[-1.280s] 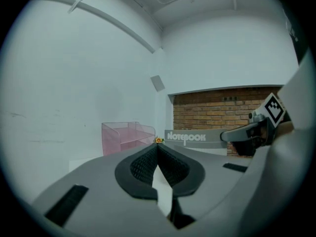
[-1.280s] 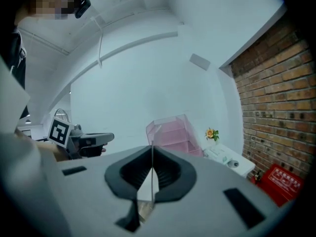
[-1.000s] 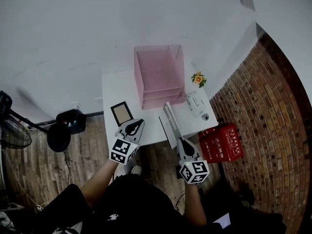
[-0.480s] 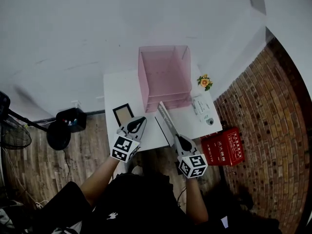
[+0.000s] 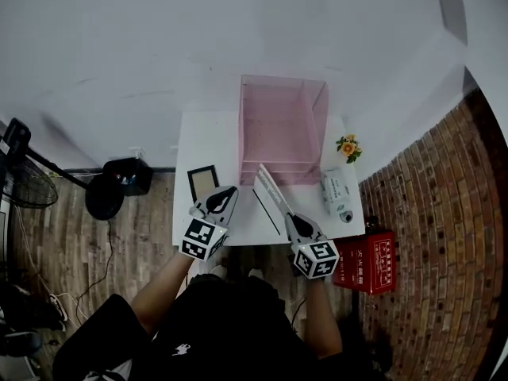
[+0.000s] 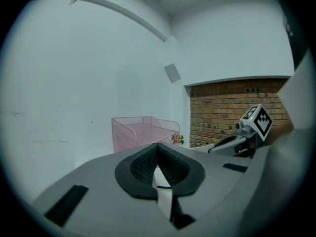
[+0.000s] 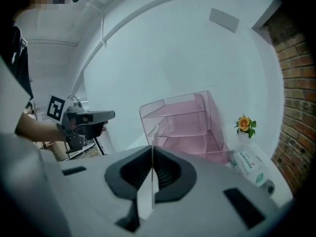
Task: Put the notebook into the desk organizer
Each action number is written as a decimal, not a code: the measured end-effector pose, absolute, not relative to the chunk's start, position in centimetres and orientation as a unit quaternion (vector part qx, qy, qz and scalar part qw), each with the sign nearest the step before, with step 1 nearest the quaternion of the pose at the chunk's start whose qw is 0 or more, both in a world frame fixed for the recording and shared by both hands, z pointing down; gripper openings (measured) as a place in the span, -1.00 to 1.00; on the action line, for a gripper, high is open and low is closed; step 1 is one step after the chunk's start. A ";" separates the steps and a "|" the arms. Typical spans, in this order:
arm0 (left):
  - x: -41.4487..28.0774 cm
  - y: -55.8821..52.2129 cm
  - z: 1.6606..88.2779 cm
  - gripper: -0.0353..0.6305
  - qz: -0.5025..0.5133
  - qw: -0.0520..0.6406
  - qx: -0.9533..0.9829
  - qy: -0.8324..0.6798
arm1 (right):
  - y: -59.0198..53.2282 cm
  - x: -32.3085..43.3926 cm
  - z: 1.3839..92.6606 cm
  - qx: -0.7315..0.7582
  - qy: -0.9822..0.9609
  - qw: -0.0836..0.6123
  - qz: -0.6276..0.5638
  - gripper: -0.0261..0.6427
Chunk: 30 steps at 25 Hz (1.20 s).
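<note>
Right tool has its jaws closed flat on the near end of the notebook, which stands on edge and runs from the jaws toward the pink desk organizer. In the right gripper view the notebook shows only as a thin upright line between the pads. Straight beyond it are the organizer's level shelves, their open fronts facing the tool.

That is the relation the next move turns on. The notebook's long axis already points at the open front, with its far end near the lower shelves. But it is held upright while the slots lie flat, so it will probably have to be rolled level before it slides in. The right hand is the nearer one and the only one carrying anything.

Left tool hangs over the desk's near left part, close to a small tan framed pad. Its jaw tips are together and it grips nothing.

Hard to make out:
- whether the notebook's far end touches the organizer or stops just short of it
- the notebook's cover, since every view shows it edge-on
- which shelf it is aimed at
- the pale sliver behind the left tool's tips, which is too narrow to identify
</note>
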<state>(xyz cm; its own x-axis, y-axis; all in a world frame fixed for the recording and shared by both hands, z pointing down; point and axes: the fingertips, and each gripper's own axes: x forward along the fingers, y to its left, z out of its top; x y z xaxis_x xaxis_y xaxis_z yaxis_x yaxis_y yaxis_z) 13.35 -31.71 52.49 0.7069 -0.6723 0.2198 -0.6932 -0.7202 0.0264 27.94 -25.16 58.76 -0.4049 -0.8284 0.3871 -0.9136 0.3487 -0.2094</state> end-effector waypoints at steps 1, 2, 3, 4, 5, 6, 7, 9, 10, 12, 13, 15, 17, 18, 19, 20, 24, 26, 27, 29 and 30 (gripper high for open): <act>13.6 -31.9 52.4 -0.88 0.098 0.053 0.919 -0.379 | -25.7 28.7 59.0 0.529 -0.817 0.107 0.203 -0.89; 13.8 -32.0 52.3 -0.89 0.098 0.053 0.915 -0.388 | -26.1 29.5 59.3 0.523 -0.819 0.103 0.210 -0.89; 14.1 -32.0 52.2 -0.89 0.098 0.053 0.911 -0.396 | -26.4 30.2 59.5 0.517 -0.822 0.093 0.221 -0.89; 14.4 -32.0 52.1 -0.89 0.099 0.051 0.909 -0.403 | -26.8 30.9 59.6 0.510 -0.824 0.079 0.235 -0.89; 14.6 -32.0 51.9 -0.88 0.099 0.049 0.906 -0.409 | -27.2 31.6 59.6 0.501 -0.826 0.061 0.253 -0.89; 14.8 -31.9 51.9 -0.88 0.100 0.049 0.903 -0.414 | -27.6 32.2 59.6 0.491 -0.827 0.043 0.271 -0.89; 14.9 -31.9 51.9 -0.88 0.102 0.049 0.900 -0.420 | -28.0 32.8 59.6 0.479 -0.828 0.024 0.292 -0.89; 15.2 -31.8 52.0 -0.88 0.104 0.046 0.894 -0.433 | -28.9 34.1 59.8 0.457 -0.826 -0.012 0.331 -0.89; 15.3 -31.7 51.9 -0.89 0.105 0.044 0.891 -0.439 | -29.3 34.8 60.0 0.447 -0.823 -0.029 0.349 -0.89; 15.7 -31.4 51.8 -0.89 0.107 0.040 0.886 -0.450 | -29.9 36.1 60.5 0.435 -0.816 -0.056 0.377 -0.89; 15.9 -31.3 51.8 -0.88 0.107 0.039 0.884 -0.454 | -30.2 36.7 60.8 0.431 -0.810 -0.068 0.391 -0.89; 16.1 -31.0 51.7 -0.89 0.108 0.038 0.879 -0.462 | -30.5 37.5 61.3 0.423 -0.795 -0.096 0.424 -0.89; 16.0 -30.5 51.6 -0.89 0.110 0.036 0.874 -0.472 | -30.6 37.6 61.6 0.406 -0.776 -0.130 0.464 -0.89; 15.9 -30.3 51.5 -0.89 0.110 0.035 0.871 -0.477 | -30.7 37.7 61.9 0.399 -0.766 -0.146 0.482 -0.89; 15.9 -30.0 51.4 -0.89 0.110 0.034 0.869 -0.482 | -30.7 37.7 62.2 0.394 -0.757 -0.157 0.497 -0.89; 15.8 -29.8 51.3 -0.88 0.110 0.033 0.866 -0.486 | -30.7 37.9 62.6 0.393 -0.748 -0.166 0.508 -0.89; 15.6 -28.9 51.0 -0.88 0.111 0.027 0.859 -0.500 | -31.2 38.1 63.3 0.392 -0.714 -0.212 0.539 -0.89; 15.6 -28.4 51.2 -0.88 0.113 0.027 0.856 -0.503 | -31.5 38.3 63.3 0.393 -0.693 -0.241 0.553 -0.89; 15.6 -28.2 51.3 -0.89 0.114 0.027 0.856 -0.504 | -31.6 38.3 63.3 0.395 -0.683 -0.255 0.560 -0.89; 15.7 -27.8 51.4 -0.88 0.117 0.028 0.855 -0.504 | -31.9 38.3 63.3 0.399 -0.664 -0.276 0.569 -0.89; 15.8 -27.7 51.4 -0.88 0.118 0.028 0.856 -0.503 | -32.1 38.1 63.5 0.402 -0.656 -0.285 0.571 -0.89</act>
